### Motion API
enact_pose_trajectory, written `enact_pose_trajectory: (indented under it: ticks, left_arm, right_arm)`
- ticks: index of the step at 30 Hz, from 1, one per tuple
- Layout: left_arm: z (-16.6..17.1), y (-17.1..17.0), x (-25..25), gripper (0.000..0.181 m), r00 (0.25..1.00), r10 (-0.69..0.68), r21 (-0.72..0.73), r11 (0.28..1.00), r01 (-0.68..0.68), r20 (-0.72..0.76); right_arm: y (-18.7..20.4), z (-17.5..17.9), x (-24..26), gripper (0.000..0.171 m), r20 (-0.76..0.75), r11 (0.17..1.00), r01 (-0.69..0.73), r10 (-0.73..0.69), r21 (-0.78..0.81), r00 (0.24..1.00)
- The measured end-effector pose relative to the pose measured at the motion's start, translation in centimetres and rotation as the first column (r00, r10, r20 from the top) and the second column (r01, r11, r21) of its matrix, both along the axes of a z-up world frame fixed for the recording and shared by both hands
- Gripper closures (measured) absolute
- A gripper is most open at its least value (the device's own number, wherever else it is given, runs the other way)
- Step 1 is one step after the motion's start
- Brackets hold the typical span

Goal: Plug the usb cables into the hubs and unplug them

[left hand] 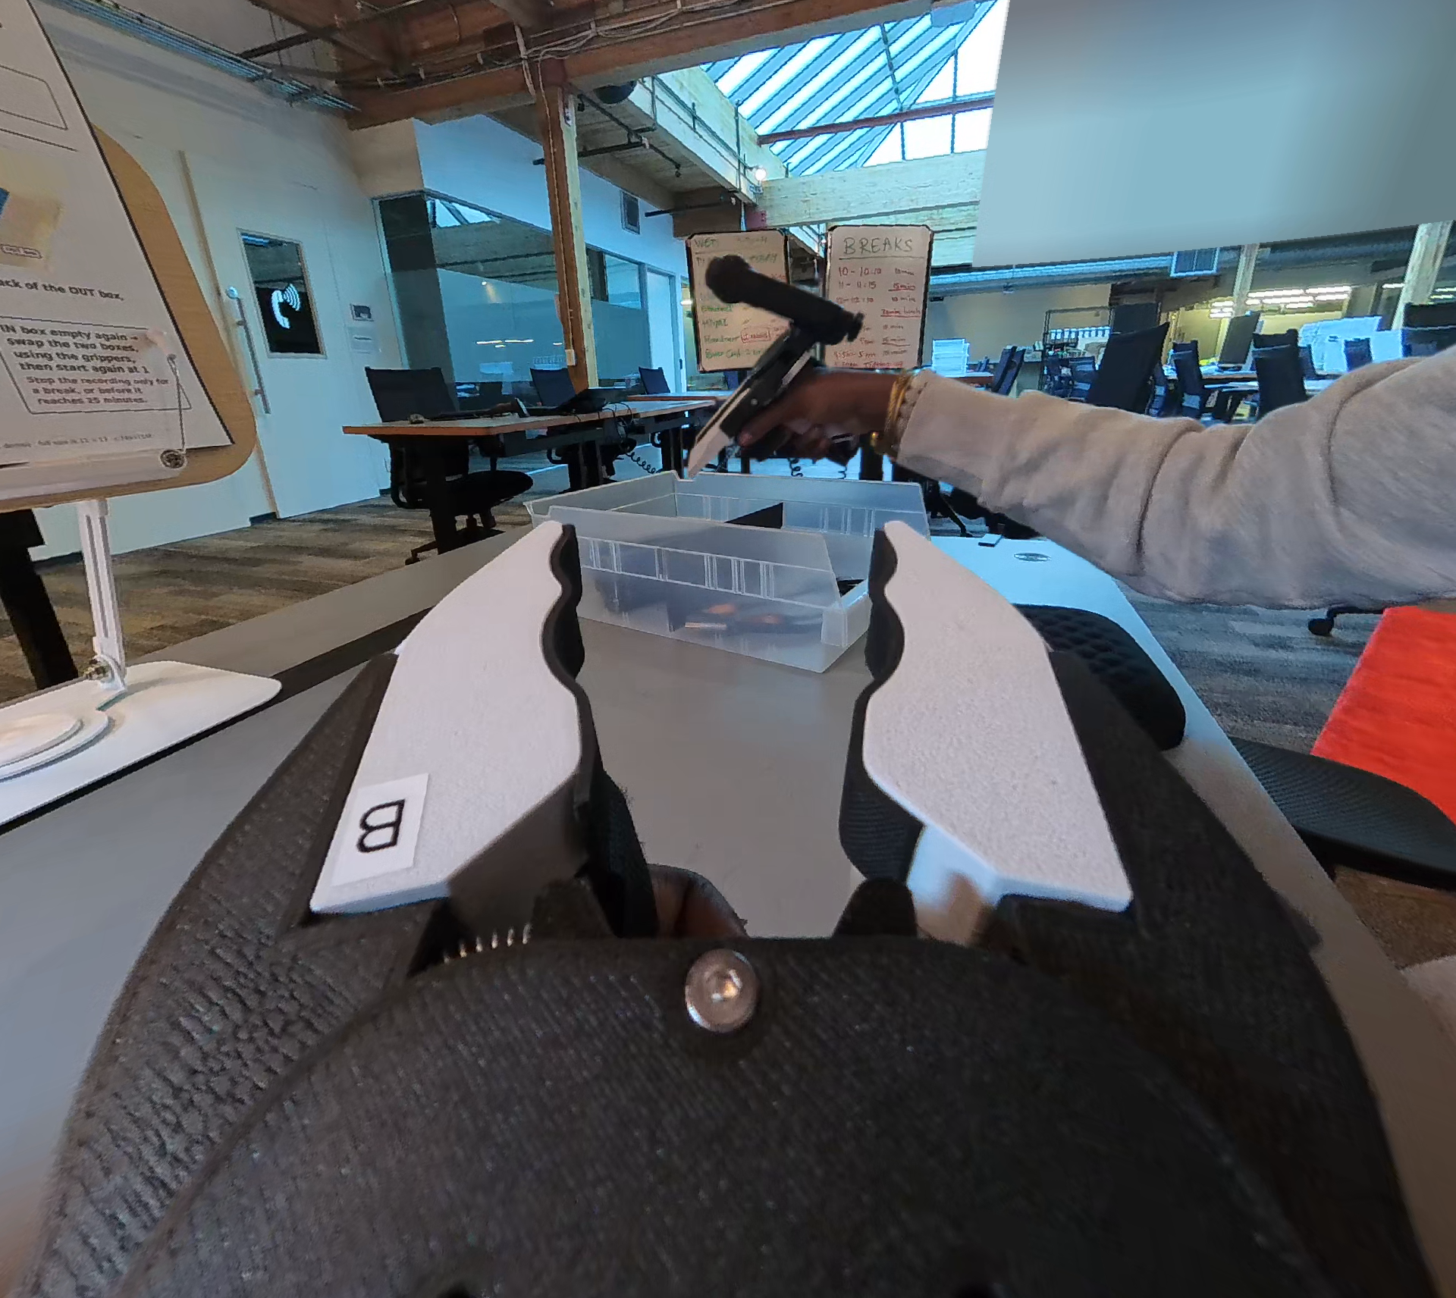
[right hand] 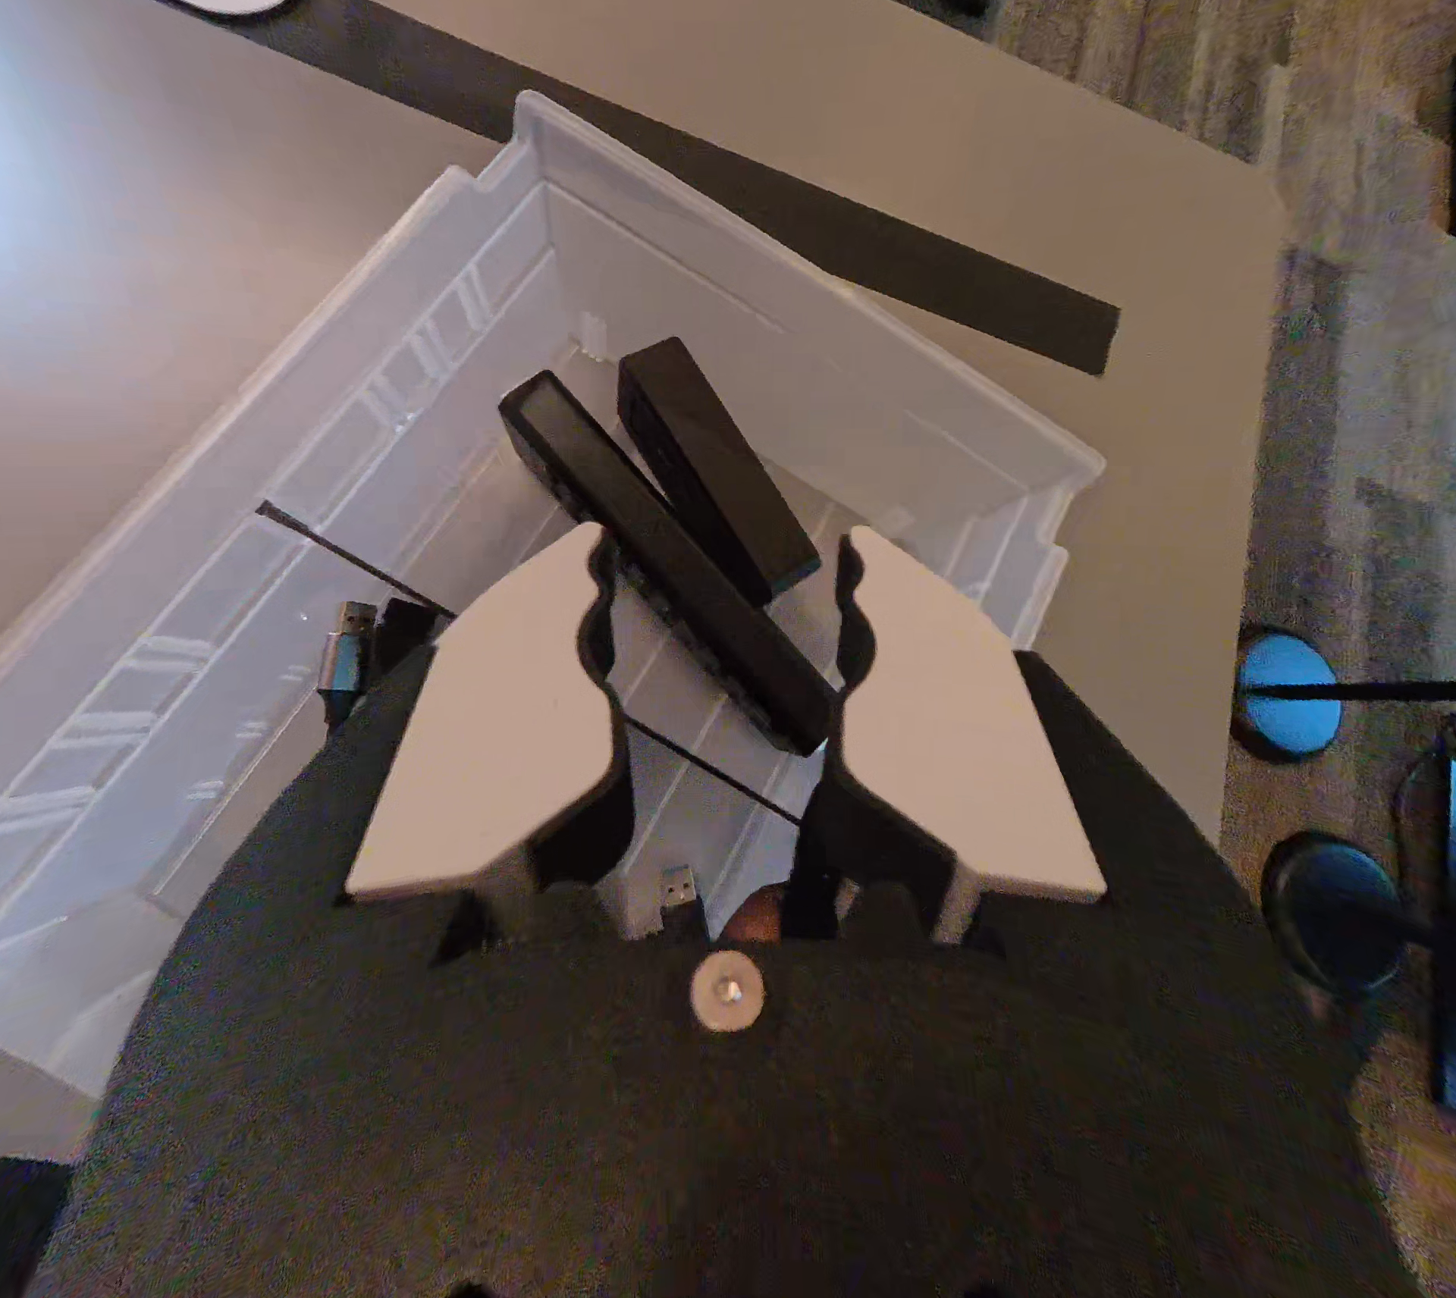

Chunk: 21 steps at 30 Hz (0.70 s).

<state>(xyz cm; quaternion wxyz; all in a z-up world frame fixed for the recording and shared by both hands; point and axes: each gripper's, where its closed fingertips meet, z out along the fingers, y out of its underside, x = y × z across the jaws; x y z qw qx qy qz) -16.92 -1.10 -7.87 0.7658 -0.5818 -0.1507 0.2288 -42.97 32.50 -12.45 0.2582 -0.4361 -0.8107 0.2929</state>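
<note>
- A white stand with a printed sheet sits at the far left of the grey surface, well apart from the bins.
- The left gripper hovers low over the surface with its jaws wide and nothing between them; its white fingers point at the near clear bin, which lies just past the tips.
- Dark items with orange glints show through that bin's wall — too blurred to tell what they are.
- A second clear bin stands right behind the first, and the right gripper, held in a hand with a grey sleeve, tilts down over its far rim.
- From the right wrist view, the right gripper looks steeply down into the clear bin, jaws wide and holding nothing.
- Two black hubs lie crossed in the bin's far compartment — the longer one runs diagonally through the gap between the fingertips, its lower end near the right finger; whether it touches is unclear.
- At the left, a blue braided usb cable with a silver plug lies beside a thin black divider.
- Another silver usb plug shows low between the fingers, near the gripper's body.
</note>
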Motion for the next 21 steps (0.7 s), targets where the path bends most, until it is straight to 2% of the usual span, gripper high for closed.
enact_pose_trajectory:
  ticks: [1,4,5,7,13,15,17,19,21]
  left_arm:
    - [0.0,0.1,0.0,0.11,1.0,0.0,-0.005,1.0,0.0,-0.002]
    - [-0.2,0.2,0.1,0.111,1.0,0.003,-0.023,1.0,-0.003,-0.009]
    - [-0.2,0.3,0.1,0.111,1.0,0.003,-0.026,1.0,-0.003,-0.011]
    - [-0.3,0.4,0.1,0.111,1.0,0.002,-0.033,0.999,-0.002,-0.012]
    - [-0.2,0.6,0.2,0.111,1.0,0.008,-0.052,0.999,-0.009,-0.026]
    - [-0.1,0.5,0.2,0.111,0.999,0.012,-0.053,0.999,-0.013,-0.03]
    - [0.1,0.4,0.3,0.111,0.999,0.016,-0.052,0.998,-0.018,-0.033]
    - [0.4,0.3,0.3,0.111,0.999,0.023,-0.048,0.999,-0.024,-0.036]
    - [1.1,0.1,0.5,0.11,0.998,0.031,-0.047,0.998,-0.033,-0.048]
  right_arm:
    - [0.9,0.2,0.2,0.106,0.0,1.0,0.03,-0.03,-0.005,1.0]
    - [4.0,-0.3,1.3,0.073,0.045,0.992,0.126,-0.126,0.007,0.991]
    - [5.1,-0.6,1.8,0.067,0.069,0.987,0.157,-0.158,0.022,0.985]
    - [6.8,-1.8,3.0,0.065,0.134,0.983,0.179,-0.184,0.049,0.974]
    - [7.7,-7.1,7.3,0.075,0.413,0.988,0.13,-0.153,0.082,0.898]
    - [7.5,-8.6,8.1,0.086,0.469,0.99,0.091,-0.13,0.105,0.873]
    - [7.7,-9.3,8.1,0.111,0.477,0.988,0.076,-0.133,0.138,0.869]
    - [7.8,-9.3,7.9,0.117,0.467,0.985,0.074,-0.14,0.156,0.873]
    - [7.4,-9.2,7.8,0.123,0.477,0.991,0.091,-0.127,0.099,0.87]
